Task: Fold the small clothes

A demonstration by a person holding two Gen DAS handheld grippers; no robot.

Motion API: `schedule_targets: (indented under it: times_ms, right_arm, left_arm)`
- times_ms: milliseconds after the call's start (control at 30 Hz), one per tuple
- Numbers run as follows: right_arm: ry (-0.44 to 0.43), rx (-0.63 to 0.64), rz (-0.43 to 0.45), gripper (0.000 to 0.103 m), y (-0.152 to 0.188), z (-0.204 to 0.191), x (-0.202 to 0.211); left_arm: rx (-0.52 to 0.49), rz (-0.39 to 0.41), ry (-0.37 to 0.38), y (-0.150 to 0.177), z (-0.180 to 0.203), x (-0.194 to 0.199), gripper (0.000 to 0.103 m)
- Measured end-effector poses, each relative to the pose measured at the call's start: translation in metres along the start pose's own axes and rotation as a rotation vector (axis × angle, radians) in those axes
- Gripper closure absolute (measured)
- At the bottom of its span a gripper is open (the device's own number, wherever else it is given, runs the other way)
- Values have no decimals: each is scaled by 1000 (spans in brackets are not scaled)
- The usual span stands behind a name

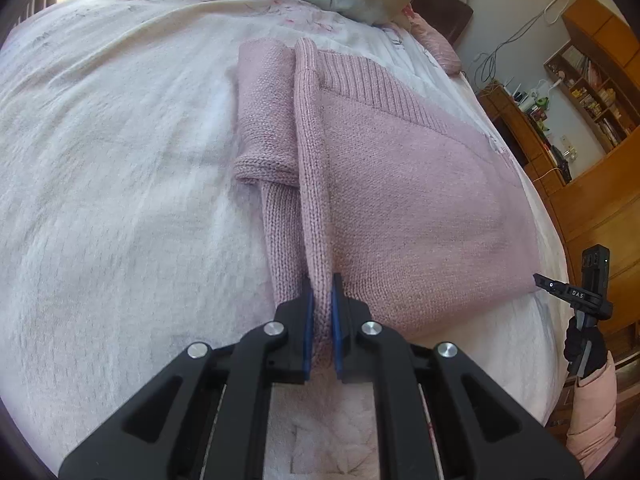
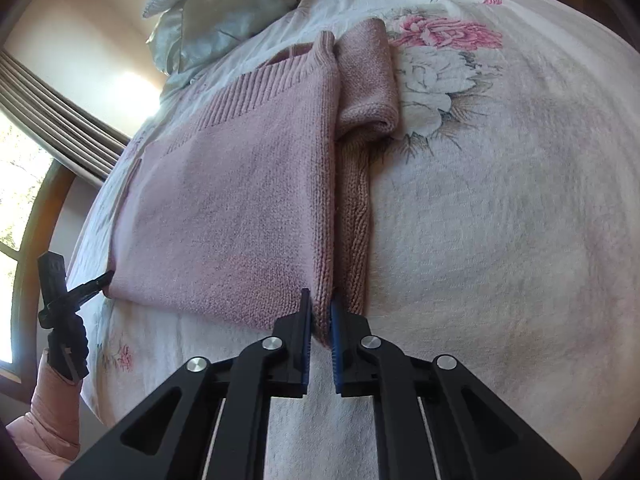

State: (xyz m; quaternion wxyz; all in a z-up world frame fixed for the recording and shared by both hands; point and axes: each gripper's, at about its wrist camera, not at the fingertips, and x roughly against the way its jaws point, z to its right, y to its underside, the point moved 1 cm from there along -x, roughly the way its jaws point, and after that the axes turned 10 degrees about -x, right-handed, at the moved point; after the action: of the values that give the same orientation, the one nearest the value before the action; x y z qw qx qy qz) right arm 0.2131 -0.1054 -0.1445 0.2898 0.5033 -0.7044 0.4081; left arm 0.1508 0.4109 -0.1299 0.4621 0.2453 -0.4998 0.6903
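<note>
Pinching the near corners of the pink sweater (image 1: 420,184), the left gripper (image 1: 322,320) and right gripper (image 2: 320,324) each clamp knit on the bed (image 1: 100,160); lift evenly, keep the hem taut. Only the right view shows the bedspread's rose print (image 2: 444,36); only the left shows the bookshelf (image 1: 588,88).

The letters "DAS" stand in white on the right tool (image 1: 576,294), seen from the left wrist.

Pink ribbed knit sweater (image 1: 400,184); white bedspread (image 2: 500,220), pink floral print.
</note>
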Motion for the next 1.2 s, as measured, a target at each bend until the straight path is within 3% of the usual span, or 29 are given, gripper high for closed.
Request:
schedule_targets:
  times_ms: [200, 267, 300, 333, 400, 567, 700, 833, 1000, 1200]
  right_arm:
    - [-8, -16, -3, 95, 0, 2, -1]
    - [-33, -25, -5, 85, -2, 0, 8]
    - [-53, -32, 3, 65, -5, -3, 16]
    - [-55, -31, 29, 39, -9, -5, 26]
    - [-56, -24, 86, 30, -19, -9, 45]
    - [-129, -100, 59, 30, -59, 3, 49]
    - [-147, -157, -24, 30, -71, 18, 18]
    - [-194, -200, -54, 31, -73, 32, -4]
    - [-303, -245, -32, 34, -81, 45, -19]
    - [-371, -271, -6, 45, -96, 43, -36]
  left_arm:
    - [-11, -2, -32, 2, 5, 0, 93]
    - [3, -7, -61, -2, 9, 11, 90]
    - [11, 6, -86, -5, 11, 20, 86]
    - [9, 38, -121, -9, 14, 30, 84]
    - [-19, 107, -143, -21, 24, 48, 84]
    - [-66, 120, -57, -62, 61, 39, 82]
    - [-95, 88, 15, -85, 93, 0, 82]
    - [-125, 53, 34, -104, 115, -43, 82]
    - [-95, 13, 28, -110, 114, -83, 82]
    - [-83, -9, 44, -110, 104, -93, 85]
